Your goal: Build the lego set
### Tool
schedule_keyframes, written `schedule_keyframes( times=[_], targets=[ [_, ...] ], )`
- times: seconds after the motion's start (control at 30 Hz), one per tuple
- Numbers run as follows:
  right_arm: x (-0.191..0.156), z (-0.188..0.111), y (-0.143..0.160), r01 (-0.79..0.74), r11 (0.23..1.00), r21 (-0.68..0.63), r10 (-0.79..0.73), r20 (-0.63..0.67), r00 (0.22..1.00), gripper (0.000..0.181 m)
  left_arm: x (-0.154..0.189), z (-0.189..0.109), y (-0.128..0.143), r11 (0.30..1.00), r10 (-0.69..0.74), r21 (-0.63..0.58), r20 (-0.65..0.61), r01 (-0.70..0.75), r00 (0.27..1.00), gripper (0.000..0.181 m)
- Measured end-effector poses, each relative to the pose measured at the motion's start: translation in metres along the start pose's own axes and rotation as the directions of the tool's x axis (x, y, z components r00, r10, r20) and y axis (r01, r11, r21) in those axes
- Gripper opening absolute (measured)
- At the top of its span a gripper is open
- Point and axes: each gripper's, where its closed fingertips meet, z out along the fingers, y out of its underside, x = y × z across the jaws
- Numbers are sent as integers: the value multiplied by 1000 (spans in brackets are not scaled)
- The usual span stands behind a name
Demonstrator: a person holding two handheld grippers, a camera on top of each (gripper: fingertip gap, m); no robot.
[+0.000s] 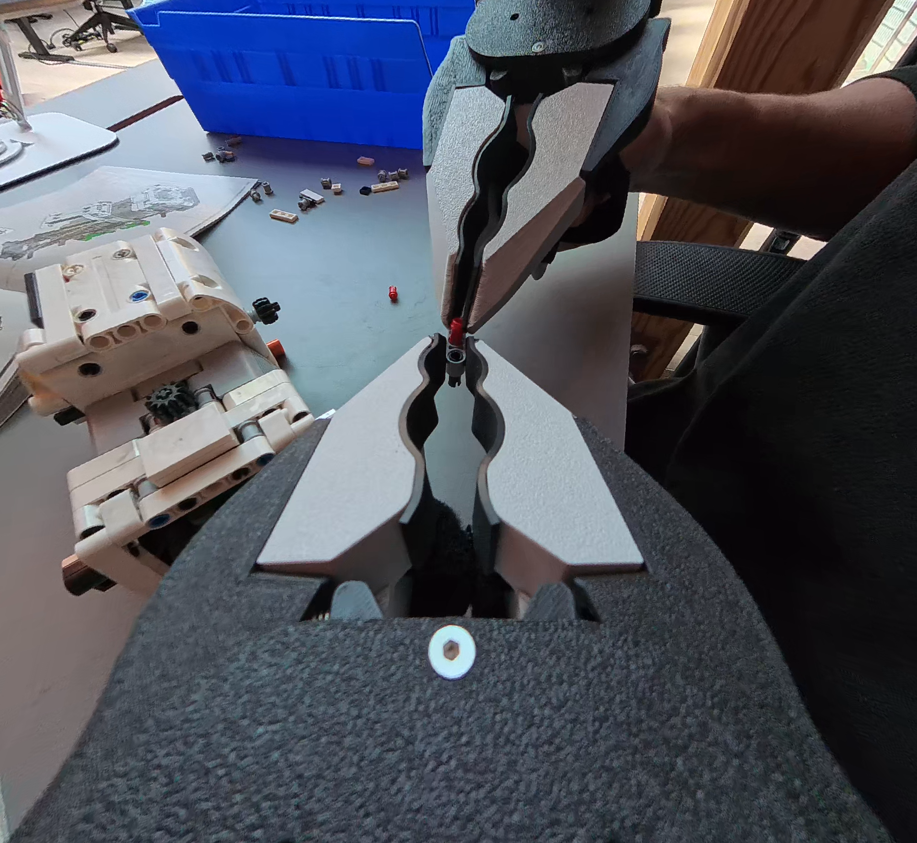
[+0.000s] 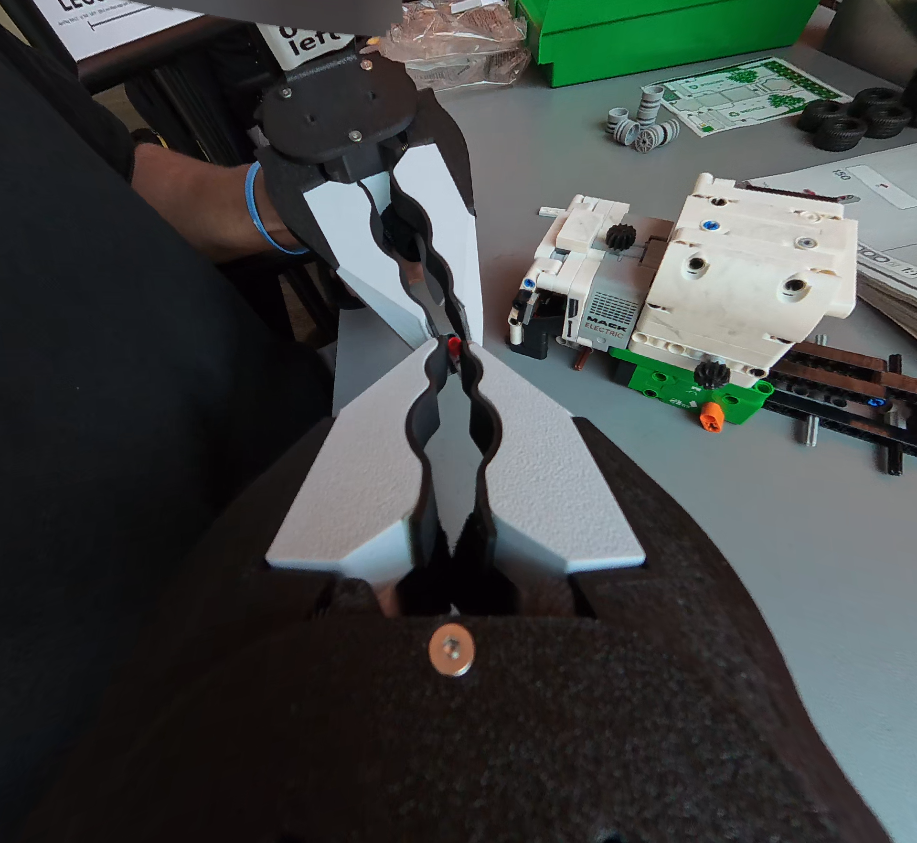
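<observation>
Your left tongs [image 1: 454,356] pinch a small grey plastic connector [image 1: 455,358]; your right tongs [image 1: 459,327], at its 12 o'clock, grip the small red plastic pin [image 1: 456,329] touching it.

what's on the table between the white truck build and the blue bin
In the left wrist view, between the white truck build and blue bin: an instruction booklet and scattered small pieces.

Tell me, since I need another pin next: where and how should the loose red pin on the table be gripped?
Take the loose red pin across its narrow middle, coming straight down from above. It lies alone on the dark table, apart from other pieces, so fingertips fit either side.
</observation>
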Motion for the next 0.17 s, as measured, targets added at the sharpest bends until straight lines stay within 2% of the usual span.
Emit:
schedule_keyframes(
  times=[0.03, 0.17],
  targets=[
    [0, 0, 0, -7, 1000, -2, 7, 4, 1000, 4, 0, 0, 0, 1000, -6, 3, -4, 6, 1000, 6],
    [0, 1, -1, -8, 1000, -18, 8, 4, 1000, 4, 0, 0, 0, 1000, -8, 3, -4, 8, 1000, 6]
  ],
)
